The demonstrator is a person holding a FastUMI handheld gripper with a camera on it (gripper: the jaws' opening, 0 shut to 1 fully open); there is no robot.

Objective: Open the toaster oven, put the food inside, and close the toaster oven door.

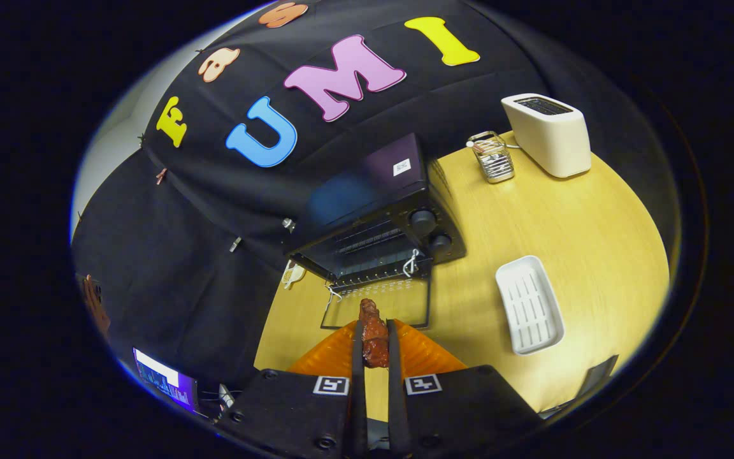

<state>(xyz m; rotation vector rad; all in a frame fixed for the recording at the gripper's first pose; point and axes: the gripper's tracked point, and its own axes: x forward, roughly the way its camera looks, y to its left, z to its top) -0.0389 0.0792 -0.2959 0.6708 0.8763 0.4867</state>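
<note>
the gripper (374, 338) pinches a reddish-brown piece of food (374, 335) between both fingers, held above the table (583, 217). straight ahead at 12 o'clock, the black toaster oven (380, 217) stands with its glass door (380, 305) dropped open, just beyond the food's tip. at 2 o'clock from the fingers lies a white tray (529, 305); farther off at 1 o'clock stand a small metal rack (493, 157) and a white toaster (548, 134).

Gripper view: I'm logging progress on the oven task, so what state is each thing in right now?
toaster oven: door dropped open, rack bare.
food: clamped between the fingers, just ahead of the open door.
hand-held gripper: shut on the food.
white tray: empty, flat on the table.
pop-up toaster: upright, slots empty.
</note>
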